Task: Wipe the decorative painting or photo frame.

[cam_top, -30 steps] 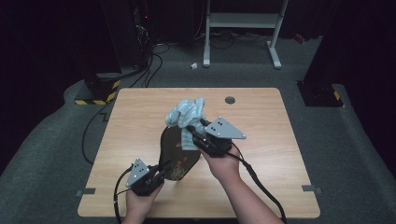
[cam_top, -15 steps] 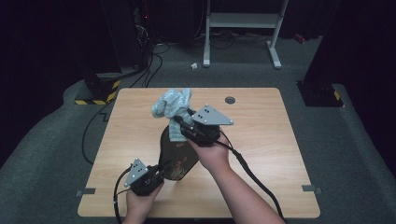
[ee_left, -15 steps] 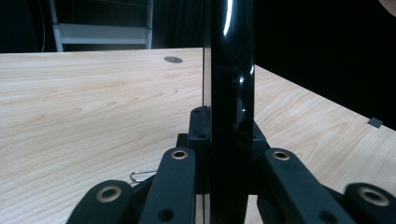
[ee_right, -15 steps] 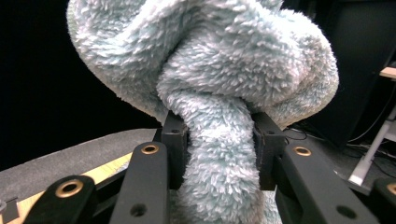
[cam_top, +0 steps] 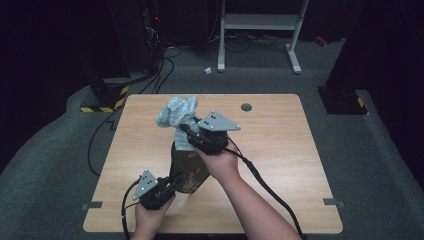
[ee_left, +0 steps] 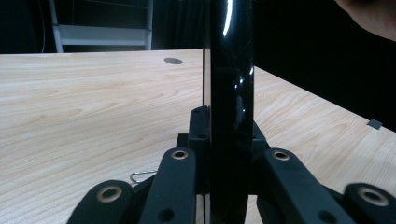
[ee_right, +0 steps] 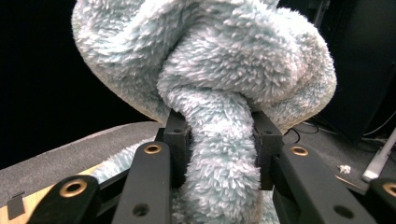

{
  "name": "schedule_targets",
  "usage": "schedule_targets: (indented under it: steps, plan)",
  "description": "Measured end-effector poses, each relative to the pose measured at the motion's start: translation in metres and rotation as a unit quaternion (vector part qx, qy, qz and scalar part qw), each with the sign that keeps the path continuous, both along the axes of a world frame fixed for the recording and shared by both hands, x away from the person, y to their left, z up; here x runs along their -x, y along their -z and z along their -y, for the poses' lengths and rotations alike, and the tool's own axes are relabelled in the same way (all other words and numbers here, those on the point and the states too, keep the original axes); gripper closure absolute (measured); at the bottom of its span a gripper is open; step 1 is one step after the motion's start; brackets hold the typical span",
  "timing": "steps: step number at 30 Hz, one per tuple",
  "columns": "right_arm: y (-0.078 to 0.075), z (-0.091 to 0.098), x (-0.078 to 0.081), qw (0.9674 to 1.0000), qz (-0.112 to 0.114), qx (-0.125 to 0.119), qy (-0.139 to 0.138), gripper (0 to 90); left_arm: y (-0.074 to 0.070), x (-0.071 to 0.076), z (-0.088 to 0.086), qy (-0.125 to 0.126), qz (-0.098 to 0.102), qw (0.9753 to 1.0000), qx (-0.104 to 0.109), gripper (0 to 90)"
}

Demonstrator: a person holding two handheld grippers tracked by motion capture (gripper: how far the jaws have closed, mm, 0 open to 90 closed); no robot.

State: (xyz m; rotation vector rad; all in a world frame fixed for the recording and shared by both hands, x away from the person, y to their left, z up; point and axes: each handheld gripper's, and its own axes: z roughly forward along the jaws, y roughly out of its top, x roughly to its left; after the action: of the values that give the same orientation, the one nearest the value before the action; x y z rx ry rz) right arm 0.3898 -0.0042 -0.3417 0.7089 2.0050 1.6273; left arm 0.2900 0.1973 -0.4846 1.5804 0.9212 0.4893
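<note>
My right hand-held gripper [cam_top: 186,131] pinches a fluffy pale-blue cloth [cam_top: 176,113]; its jaws have just been closing, and in the right gripper view the pads [ee_right: 180,140] squeeze a thick twisted strand of it. That hand is raised above the top of the dark bag [cam_top: 187,167], forearm reaching in from the near edge of the tabletop [cam_top: 280,165], the cloth bunched just beyond the bag's top. My left hand-held gripper [cam_top: 170,184] sits low by the bag's near bottom corner, jaws clamped on the bag's glossy black edge, hand resting near the tabletop's front edge.
</note>
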Motion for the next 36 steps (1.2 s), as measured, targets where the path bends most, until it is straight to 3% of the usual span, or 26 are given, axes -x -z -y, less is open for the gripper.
schedule_targets:
  steps: [6,12,17,22,31,36]
  plan:
    - [0.009,0.012,-0.018,0.9995,-0.028,-0.004,0.016,66.5,0.0,0.0,0.0,0.0,0.0,1.0,0.0,80.3]
    - [0.027,0.032,-0.04,0.9968,-0.062,-0.008,0.051,66.9,0.0,0.0,-0.001,0.001,0.002,1.0,-0.001,80.2]
    - [0.03,0.041,-0.045,0.9953,-0.075,-0.009,0.06,67.3,0.0,0.0,0.0,0.002,0.002,1.0,-0.003,80.3]
    - [0.02,0.031,-0.032,0.9971,-0.07,-0.012,0.029,67.4,0.0,0.0,0.0,0.002,0.002,1.0,-0.003,80.3]
    - [-0.001,0.005,0.007,0.9989,-0.03,-0.022,-0.029,67.4,0.0,0.0,0.0,0.002,0.003,1.0,-0.006,80.3]
    - [-0.004,-0.009,0.019,0.9987,-0.01,-0.002,-0.05,67.1,0.0,0.001,0.0,0.001,0.002,1.0,-0.006,80.3]
